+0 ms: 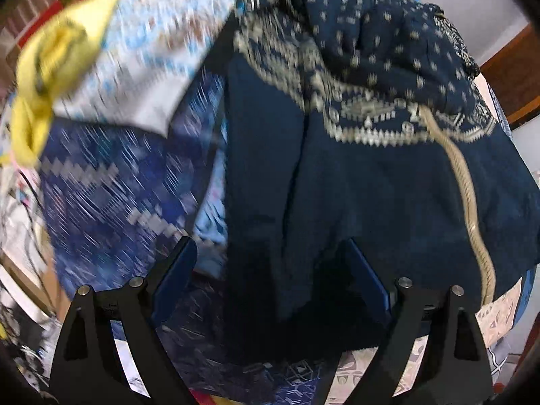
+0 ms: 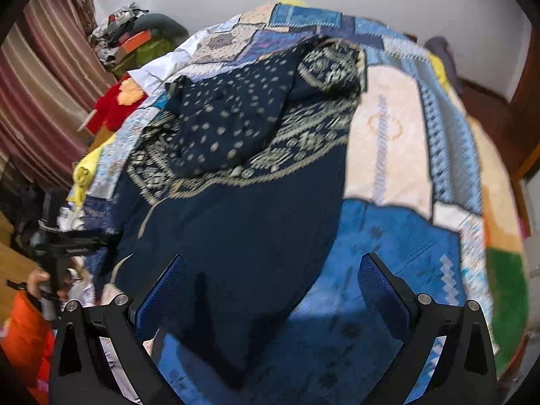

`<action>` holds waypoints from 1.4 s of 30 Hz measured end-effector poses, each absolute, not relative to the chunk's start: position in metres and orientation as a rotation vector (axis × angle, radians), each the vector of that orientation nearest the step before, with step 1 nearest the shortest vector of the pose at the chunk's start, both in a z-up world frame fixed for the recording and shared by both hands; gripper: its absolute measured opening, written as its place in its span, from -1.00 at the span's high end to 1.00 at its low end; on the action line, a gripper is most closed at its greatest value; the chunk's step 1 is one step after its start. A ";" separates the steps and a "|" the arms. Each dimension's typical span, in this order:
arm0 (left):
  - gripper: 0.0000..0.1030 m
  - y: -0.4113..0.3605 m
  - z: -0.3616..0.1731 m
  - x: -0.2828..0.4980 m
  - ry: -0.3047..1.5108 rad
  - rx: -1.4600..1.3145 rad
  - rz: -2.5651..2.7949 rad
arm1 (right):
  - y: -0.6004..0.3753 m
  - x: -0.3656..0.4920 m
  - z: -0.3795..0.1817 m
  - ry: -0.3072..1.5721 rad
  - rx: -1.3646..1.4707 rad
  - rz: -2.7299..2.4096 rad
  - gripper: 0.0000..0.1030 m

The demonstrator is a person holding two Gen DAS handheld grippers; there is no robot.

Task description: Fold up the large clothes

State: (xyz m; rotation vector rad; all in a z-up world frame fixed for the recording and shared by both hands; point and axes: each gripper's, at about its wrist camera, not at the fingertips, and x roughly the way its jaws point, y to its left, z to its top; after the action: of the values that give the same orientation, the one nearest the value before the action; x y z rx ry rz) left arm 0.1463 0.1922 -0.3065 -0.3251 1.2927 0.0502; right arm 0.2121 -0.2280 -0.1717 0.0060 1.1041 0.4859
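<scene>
A large navy garment [image 2: 236,209] with beige patterned bands and a dotted upper part lies spread on the patchwork bedspread [image 2: 398,128]. In the left wrist view the garment [image 1: 371,195] fills the centre, with a beige cord [image 1: 462,182] running down its right side. My left gripper [image 1: 270,256] is open, its blue pads astride a hanging fold of the navy cloth. My right gripper [image 2: 270,270] is open just above the garment's lower edge. The left gripper [image 2: 57,246] also shows at the left edge of the right wrist view, held by a hand.
A yellow cloth [image 1: 50,67] and a red one [image 2: 111,104] lie at the bed's left side. Striped curtains [image 2: 44,84] hang at left. A cluttered pile [image 2: 128,40] sits in the far corner. A wooden door frame [image 2: 526,101] stands at right.
</scene>
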 end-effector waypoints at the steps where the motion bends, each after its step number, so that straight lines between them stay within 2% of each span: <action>1: -0.74 0.192 -0.311 0.145 1.301 -0.345 0.048 | -0.228 0.211 -0.174 1.117 0.022 0.498 -0.95; 5: -0.74 0.189 -0.330 0.141 1.321 -0.444 0.038 | -0.221 0.204 -0.180 1.114 0.003 0.516 -0.80; 6: -0.73 0.189 -0.333 0.140 1.320 -0.464 0.040 | -0.219 0.203 -0.180 1.110 -0.007 0.523 -0.66; 8: -0.54 0.190 -0.335 0.139 1.312 -0.522 0.012 | -0.214 0.201 -0.181 1.102 -0.016 0.536 -0.46; 10: -0.23 0.189 -0.334 0.139 1.306 -0.545 -0.015 | -0.208 0.201 -0.182 1.092 -0.042 0.546 -0.09; 11: -0.15 0.186 -0.332 0.138 1.302 -0.542 -0.032 | -0.207 0.201 -0.183 1.087 -0.050 0.548 0.01; 13: 0.27 0.182 -0.326 0.137 1.292 -0.516 -0.053 | -0.203 0.201 -0.183 1.075 -0.069 0.554 0.37; 14: 0.41 0.180 -0.321 0.140 1.289 -0.496 -0.060 | -0.203 0.201 -0.183 1.070 -0.071 0.562 0.47; 15: 0.70 0.176 -0.315 0.141 1.286 -0.468 -0.066 | -0.202 0.202 -0.182 1.066 -0.064 0.578 0.66; 16: 0.74 0.172 -0.310 0.142 1.280 -0.452 -0.070 | -0.203 0.203 -0.182 1.067 -0.052 0.590 0.72; 25: 0.78 0.168 -0.216 0.167 1.052 -0.317 -0.080 | -0.202 0.231 -0.148 0.954 0.027 0.635 0.77; 33: 0.79 0.203 -0.130 0.241 0.837 -0.238 0.013 | -0.194 0.302 -0.103 0.839 0.056 0.593 0.78; 37: 0.79 0.223 -0.121 0.295 0.804 -0.253 0.105 | -0.186 0.352 -0.089 0.802 0.069 0.548 0.78; 42: 0.79 0.248 -0.142 0.364 0.823 -0.276 0.210 | -0.173 0.432 -0.097 0.823 0.089 0.470 0.78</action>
State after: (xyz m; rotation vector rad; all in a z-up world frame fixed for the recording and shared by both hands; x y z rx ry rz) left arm 0.3639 0.2480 -0.1424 -0.2762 0.8229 0.2102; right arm 0.4324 -0.1734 -0.0974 0.0885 0.8230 0.4703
